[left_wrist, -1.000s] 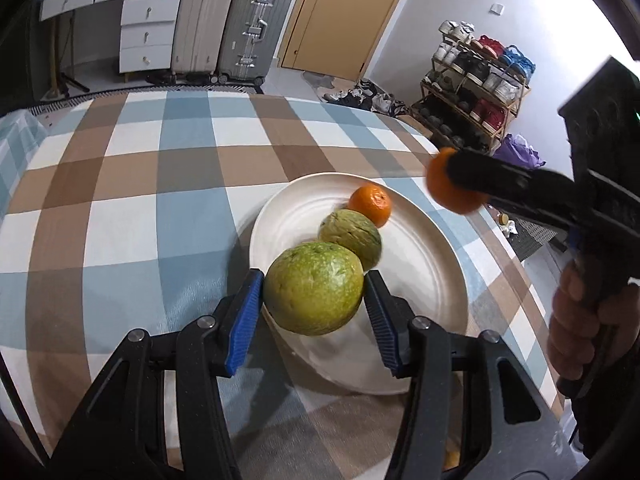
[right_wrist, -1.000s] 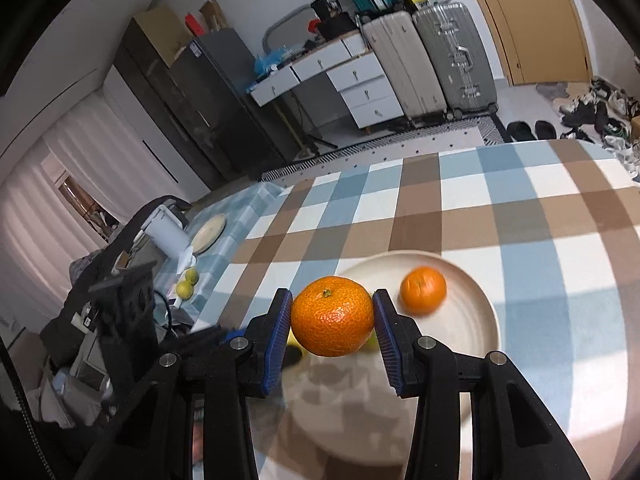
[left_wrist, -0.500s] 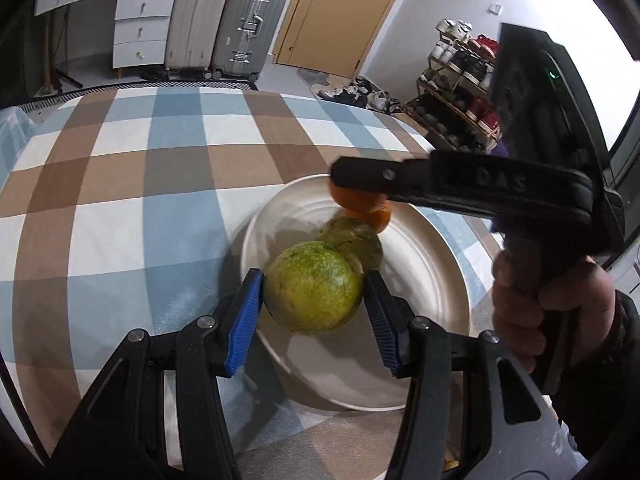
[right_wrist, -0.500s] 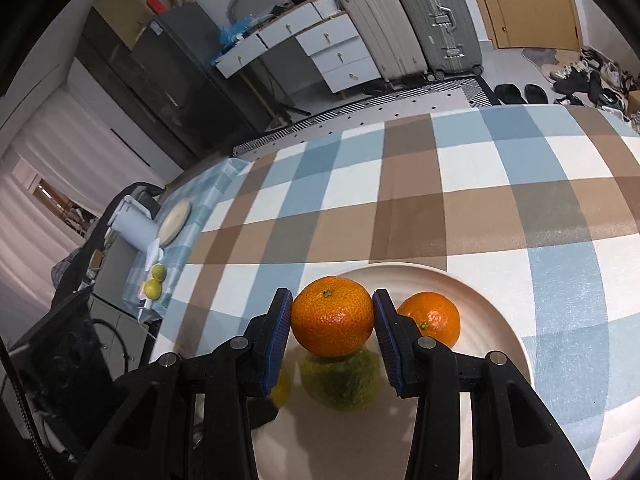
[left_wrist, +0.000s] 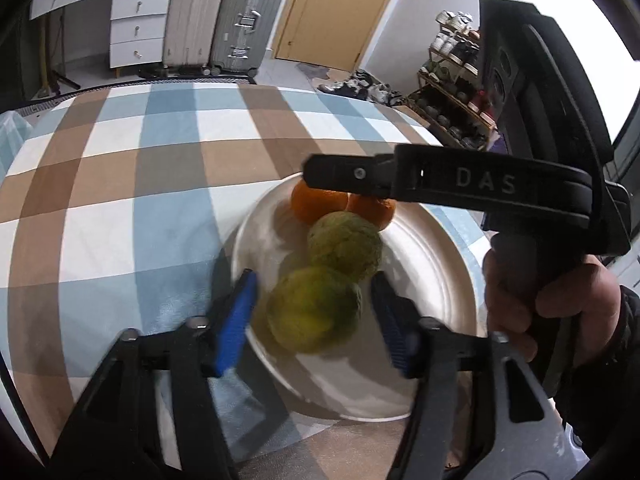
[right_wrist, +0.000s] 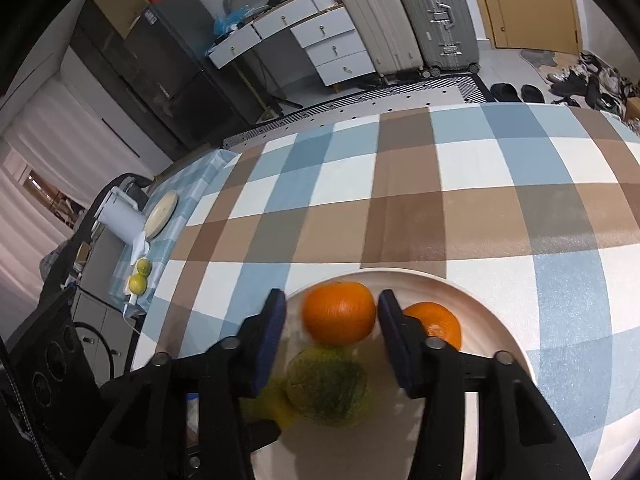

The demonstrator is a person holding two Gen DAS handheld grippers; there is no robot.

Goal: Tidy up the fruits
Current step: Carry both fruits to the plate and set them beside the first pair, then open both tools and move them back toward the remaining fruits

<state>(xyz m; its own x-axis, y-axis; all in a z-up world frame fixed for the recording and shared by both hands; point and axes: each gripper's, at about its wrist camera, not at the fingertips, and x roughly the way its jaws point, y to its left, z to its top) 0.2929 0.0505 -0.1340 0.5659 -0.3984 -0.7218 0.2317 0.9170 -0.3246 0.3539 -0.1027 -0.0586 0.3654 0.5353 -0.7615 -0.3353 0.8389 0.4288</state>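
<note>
Blue-padded jaws of both the left gripper [left_wrist: 312,312] and right gripper [right_wrist: 330,340] have just opened, releasing a green fruit [left_wrist: 314,310] at the white plate's [left_wrist: 436,264] six o'clock and an orange [right_wrist: 338,312] at its twelve, so both placements look finished.

Left gripper [left_wrist: 312,312]: jaws just widened, clear of green fruit [left_wrist: 314,310].
Plate [left_wrist: 440,264]: held two green fruits, two oranges [left_wrist: 318,204].
Right gripper [left_wrist: 360,178]: above oranges.

Suitcases [left_wrist: 224,16], drawers [right_wrist: 332,46], shoe rack [left_wrist: 456,92]
</note>
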